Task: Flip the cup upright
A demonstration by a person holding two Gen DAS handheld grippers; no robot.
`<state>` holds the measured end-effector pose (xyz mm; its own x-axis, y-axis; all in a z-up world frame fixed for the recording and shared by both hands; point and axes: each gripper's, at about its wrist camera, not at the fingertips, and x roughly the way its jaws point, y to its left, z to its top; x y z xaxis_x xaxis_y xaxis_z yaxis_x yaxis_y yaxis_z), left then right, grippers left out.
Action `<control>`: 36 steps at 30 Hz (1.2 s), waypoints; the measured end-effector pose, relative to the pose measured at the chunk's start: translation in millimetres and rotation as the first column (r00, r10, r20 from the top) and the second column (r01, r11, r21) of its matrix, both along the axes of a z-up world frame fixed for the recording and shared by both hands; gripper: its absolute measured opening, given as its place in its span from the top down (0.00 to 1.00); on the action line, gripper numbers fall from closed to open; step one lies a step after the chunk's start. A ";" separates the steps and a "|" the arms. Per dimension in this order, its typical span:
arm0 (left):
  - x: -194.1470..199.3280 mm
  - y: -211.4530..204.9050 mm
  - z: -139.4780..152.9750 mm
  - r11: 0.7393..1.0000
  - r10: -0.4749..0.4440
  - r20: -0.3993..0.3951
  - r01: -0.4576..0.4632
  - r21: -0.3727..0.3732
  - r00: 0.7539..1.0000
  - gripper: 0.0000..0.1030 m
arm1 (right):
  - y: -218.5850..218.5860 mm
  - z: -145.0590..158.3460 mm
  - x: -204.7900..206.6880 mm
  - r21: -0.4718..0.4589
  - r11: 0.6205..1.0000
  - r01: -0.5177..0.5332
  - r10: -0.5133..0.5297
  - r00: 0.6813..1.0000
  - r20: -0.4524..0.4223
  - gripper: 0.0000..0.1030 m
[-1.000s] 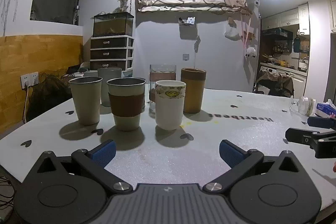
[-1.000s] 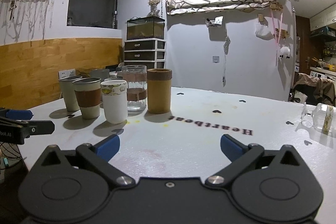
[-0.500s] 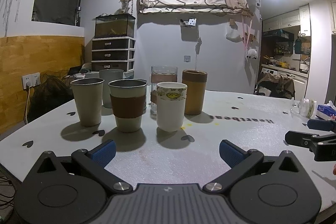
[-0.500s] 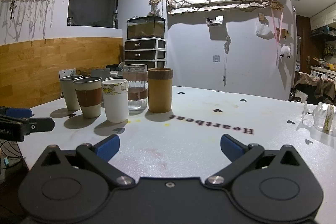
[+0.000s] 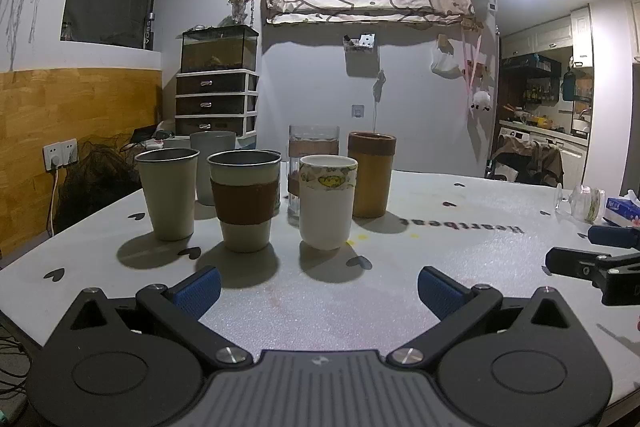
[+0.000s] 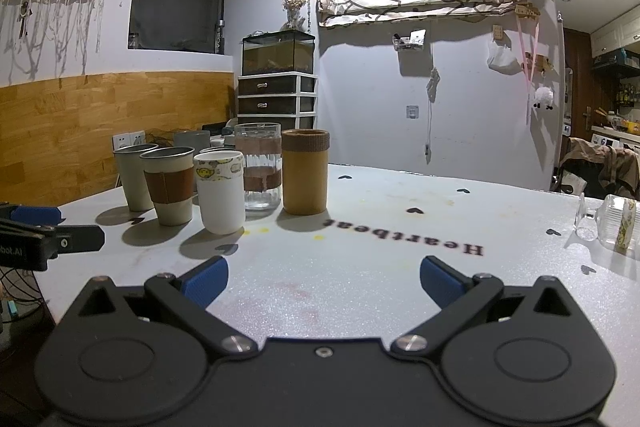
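A clear glass cup (image 6: 612, 221) with a patterned band lies on its side at the table's far right; it also shows in the left wrist view (image 5: 580, 202). Several cups stand upright in a cluster: a white cup (image 5: 327, 201) (image 6: 220, 193), a brown-sleeved cup (image 5: 245, 199) (image 6: 170, 185), a grey cup (image 5: 167, 193), a tan cup (image 5: 371, 179) (image 6: 305, 171) and a clear glass (image 6: 260, 165). My left gripper (image 5: 318, 289) is open and empty, facing the cluster. My right gripper (image 6: 322, 279) is open and empty, low over the table's middle.
The white table (image 6: 380, 239) carries the word "Heartbeat" and small black hearts. A tissue pack (image 5: 622, 211) lies at the far right edge. Drawers with a tank (image 6: 276, 87) stand behind the table. The right gripper shows in the left wrist view (image 5: 592, 259).
Both grippers have barely shifted; the left wrist view has edged slightly lower and closer to the cups. Nothing was grasped or moved.
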<state>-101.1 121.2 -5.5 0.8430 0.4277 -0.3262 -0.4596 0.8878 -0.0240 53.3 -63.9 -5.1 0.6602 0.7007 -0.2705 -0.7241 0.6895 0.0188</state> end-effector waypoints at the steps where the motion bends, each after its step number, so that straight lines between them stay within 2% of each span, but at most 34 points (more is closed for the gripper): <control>1: 0.2 -0.1 0.0 1.000 0.000 0.000 0.000 0.000 1.000 0.00 | -0.1 0.1 0.0 0.000 1.000 0.000 0.000 1.000 0.001 0.00; 36: -0.2 0.6 0.4 1.000 0.000 0.000 0.000 0.002 1.000 0.00 | -0.6 3.8 -2.7 0.009 1.000 0.001 -0.001 1.000 0.003 0.00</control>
<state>-101.3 121.7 -5.1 0.8431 0.4278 -0.3259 -0.4592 0.8880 -0.0224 50.6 -64.4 -1.3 0.6618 0.7023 -0.2623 -0.7233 0.6901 0.0229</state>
